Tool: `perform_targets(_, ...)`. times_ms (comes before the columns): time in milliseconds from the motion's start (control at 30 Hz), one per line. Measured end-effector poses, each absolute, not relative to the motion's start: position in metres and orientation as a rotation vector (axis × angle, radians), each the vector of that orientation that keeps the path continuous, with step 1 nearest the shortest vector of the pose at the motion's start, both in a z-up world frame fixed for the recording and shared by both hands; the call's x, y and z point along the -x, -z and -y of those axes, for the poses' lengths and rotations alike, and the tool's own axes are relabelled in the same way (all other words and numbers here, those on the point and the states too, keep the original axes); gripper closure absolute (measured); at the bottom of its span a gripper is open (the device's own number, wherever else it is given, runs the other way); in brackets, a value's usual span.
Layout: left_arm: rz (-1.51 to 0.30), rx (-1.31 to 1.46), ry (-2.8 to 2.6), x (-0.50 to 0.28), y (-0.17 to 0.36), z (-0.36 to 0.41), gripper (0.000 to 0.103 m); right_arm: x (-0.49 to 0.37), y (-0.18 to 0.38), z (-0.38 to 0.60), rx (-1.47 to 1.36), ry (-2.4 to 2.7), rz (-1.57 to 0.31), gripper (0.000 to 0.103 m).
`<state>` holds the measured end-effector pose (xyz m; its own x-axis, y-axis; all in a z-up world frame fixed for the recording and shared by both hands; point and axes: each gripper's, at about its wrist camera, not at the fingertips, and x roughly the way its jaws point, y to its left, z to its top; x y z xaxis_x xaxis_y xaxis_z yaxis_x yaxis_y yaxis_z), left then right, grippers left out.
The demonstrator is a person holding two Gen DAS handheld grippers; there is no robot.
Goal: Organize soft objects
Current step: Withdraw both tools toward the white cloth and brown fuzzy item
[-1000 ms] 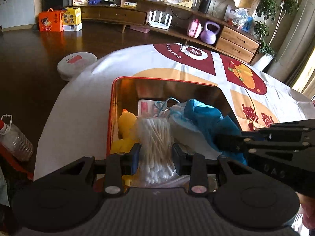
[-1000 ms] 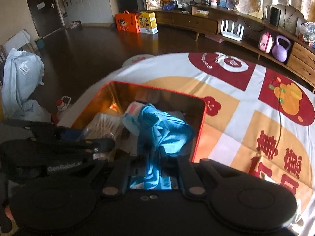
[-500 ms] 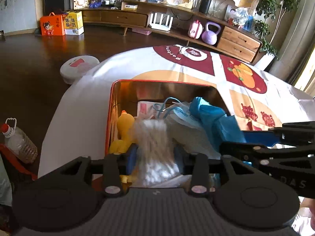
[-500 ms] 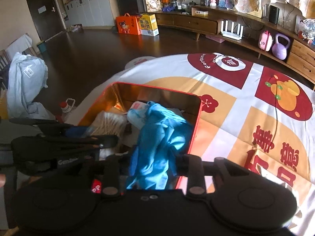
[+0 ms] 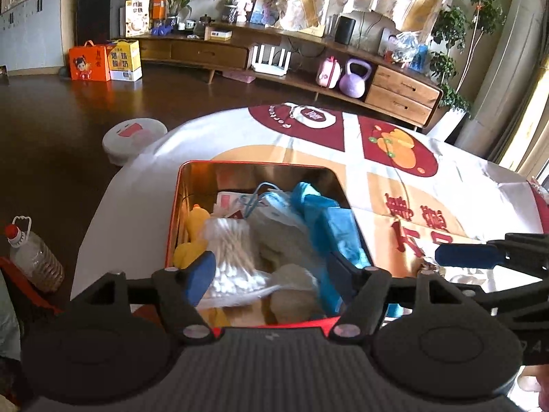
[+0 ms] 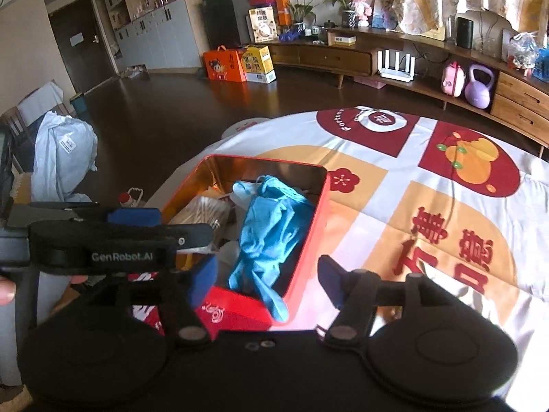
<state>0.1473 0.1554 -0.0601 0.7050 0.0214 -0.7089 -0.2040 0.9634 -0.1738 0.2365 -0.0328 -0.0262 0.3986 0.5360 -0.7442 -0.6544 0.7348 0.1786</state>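
Both grippers have let go: left gripper [image 5: 266,273] and right gripper [image 6: 267,279] now spread above the red tin [image 5: 173,219], swab bag [image 5: 233,257] and blue gloves [image 6: 271,219] inside.

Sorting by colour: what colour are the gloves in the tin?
Light blue gloves, clearest in the right wrist view.

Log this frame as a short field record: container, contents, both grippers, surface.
container: red tin, lid off
contents: bag of cotton swabs, yellow duck toy, blue glove, face masks
left gripper: open, over the tin, holding nothing
right gripper: open, over the tin's near corner
surface: patterned tablecloth
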Motion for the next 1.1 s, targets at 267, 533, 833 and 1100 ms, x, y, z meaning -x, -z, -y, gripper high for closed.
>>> perform_targets(267,-0.754,0.251,-0.09,-0.133,0.05,-0.127,0.021,-0.224,0.016,0.068,0.124,-0.732,-0.859,0.017)
perform_targets(533,-0.743,0.251,-0.031,-0.132,0.049,-0.095,0.018,-0.222,0.016,0.111,0.099,-0.664,-0.85,0.0)
perform_targets(833,-0.736,0.252,0.053,-0.144,0.059,-0.051,0.01,-0.241,0.029,0.176,0.051,-0.535,-0.878,0.0)
perform_targets(1100,-0.767,0.211,0.092,-0.157,0.071,-0.021,0.01,-0.26,0.044,0.219,0.012,-0.437,-0.897,0.0)
